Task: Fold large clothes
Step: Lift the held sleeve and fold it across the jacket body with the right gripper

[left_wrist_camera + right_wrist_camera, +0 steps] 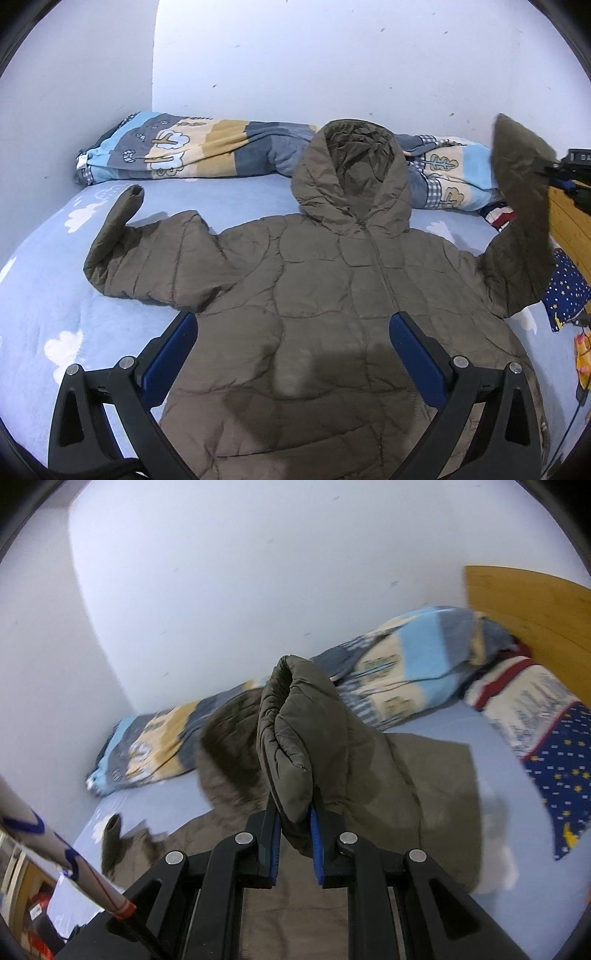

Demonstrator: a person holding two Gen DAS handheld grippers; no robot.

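Right gripper (pixel 294 814) — jacket sleeve (pixel 295 738) pinched, seemingly raised

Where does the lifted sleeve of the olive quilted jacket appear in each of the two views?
Left wrist view: the lifted sleeve rises at the far right edge, above the bed.
Right wrist view: the sleeve fills the centre, its cuff end clamped in the right gripper.
Shared landmark: the rolled blue-and-beige patterned blanket along the wall.

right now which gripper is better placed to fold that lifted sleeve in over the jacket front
Right. The right gripper is already clamped on the raised sleeve. The left gripper hangs open over the jacket chest, holding nothing.
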